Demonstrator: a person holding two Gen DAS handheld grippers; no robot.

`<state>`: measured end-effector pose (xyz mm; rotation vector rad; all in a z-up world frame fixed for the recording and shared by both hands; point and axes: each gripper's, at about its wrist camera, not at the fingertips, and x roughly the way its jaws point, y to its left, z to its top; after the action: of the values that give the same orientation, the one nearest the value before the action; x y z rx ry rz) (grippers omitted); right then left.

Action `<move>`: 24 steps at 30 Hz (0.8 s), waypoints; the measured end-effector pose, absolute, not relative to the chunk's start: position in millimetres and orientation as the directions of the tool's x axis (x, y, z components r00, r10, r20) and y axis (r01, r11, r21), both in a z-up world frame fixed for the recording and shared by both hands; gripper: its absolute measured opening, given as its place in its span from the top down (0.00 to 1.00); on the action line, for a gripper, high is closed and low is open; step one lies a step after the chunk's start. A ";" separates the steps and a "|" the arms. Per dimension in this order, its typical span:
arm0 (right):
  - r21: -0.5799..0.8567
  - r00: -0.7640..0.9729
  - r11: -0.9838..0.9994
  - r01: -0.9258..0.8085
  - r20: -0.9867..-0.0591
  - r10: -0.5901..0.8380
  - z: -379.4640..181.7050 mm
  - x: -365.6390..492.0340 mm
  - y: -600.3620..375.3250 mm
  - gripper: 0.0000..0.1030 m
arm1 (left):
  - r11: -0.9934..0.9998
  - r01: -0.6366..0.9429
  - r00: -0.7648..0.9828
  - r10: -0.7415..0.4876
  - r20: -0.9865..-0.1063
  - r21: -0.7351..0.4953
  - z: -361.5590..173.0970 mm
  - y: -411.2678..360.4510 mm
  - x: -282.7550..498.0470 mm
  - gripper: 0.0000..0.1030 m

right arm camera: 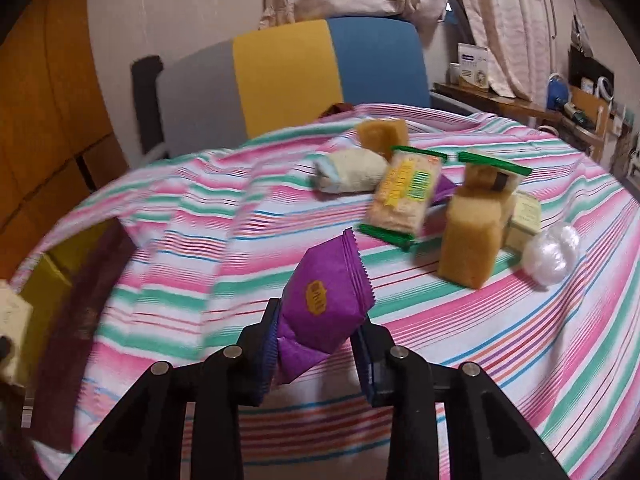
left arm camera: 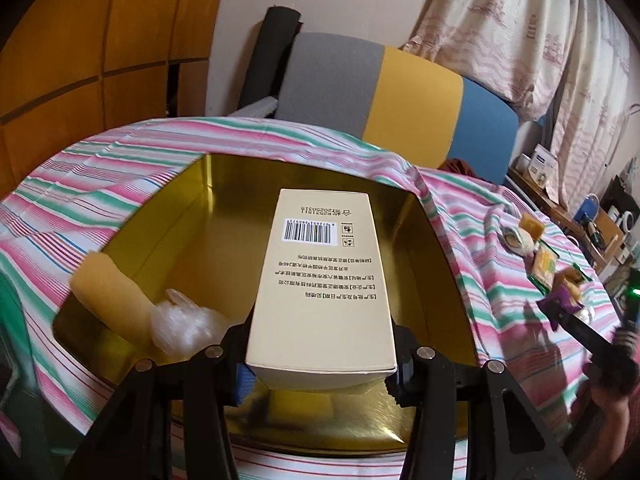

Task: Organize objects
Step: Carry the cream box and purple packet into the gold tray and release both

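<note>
Left wrist view: left gripper [left arm camera: 320, 364] clamped on the near end of a tall cream cardboard box with a barcode [left arm camera: 320, 280], held over the open gold-lined storage box [left arm camera: 432, 248] that sits on the bench under a pink, green and white striped cloth [left arm camera: 120, 184]. Inside the gold box, at left: a yellow sponge block [left arm camera: 108, 300] and a crumpled clear plastic wrap [left arm camera: 184, 328] touching it. Far right, blurred, the right gripper with its purple packet [left arm camera: 562, 300] near a loose pile of snacks.

Right wrist view: right gripper [right arm camera: 318, 344] shut on a purple foil snack packet with a yellow label [right arm camera: 324, 304], lifted off the cloth. Beyond it, unsorted: green-edged cracker packet [right arm camera: 406, 196], tan sponge-cake block [right arm camera: 472, 240], white-wrapped roll [right arm camera: 352, 176], round clear plastic ball [right arm camera: 554, 254]. Gold box edge shows far left.

Step, as I read it: both grippers loaded, packing items into the gold box. Next move likely calls for lowering the cream box flat onto free floor beside the sponge, releasing, then carrying the purple packet leftward into the remaining space without knocking the rim.
</note>
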<state>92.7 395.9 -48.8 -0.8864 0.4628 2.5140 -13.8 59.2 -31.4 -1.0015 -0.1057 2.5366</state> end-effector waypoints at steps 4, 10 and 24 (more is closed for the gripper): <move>0.238 -0.769 -0.886 -0.399 -0.613 0.181 -27.6 93.4 363.6 0.68 | -0.930 -0.296 -0.679 0.365 -0.637 -0.218 -28.0 41.9 -24.9 0.51; 0.286 -0.835 -0.940 -0.186 -0.549 -0.002 7.0 86.8 295.4 0.68 | -0.946 -0.215 -0.693 0.322 -0.646 -0.241 -29.4 12.3 -42.7 0.51; 0.261 -0.735 -0.962 0.075 -0.638 -0.230 -10.2 44.5 183.6 0.68 | -0.914 -0.203 -0.751 0.375 -0.543 -0.351 -3.4 -8.5 -36.0 0.01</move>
<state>44.5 183.6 -10.2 -1.1760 0.3626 3.0694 -36.0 -8.5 -3.4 -0.9055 -0.3909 2.6506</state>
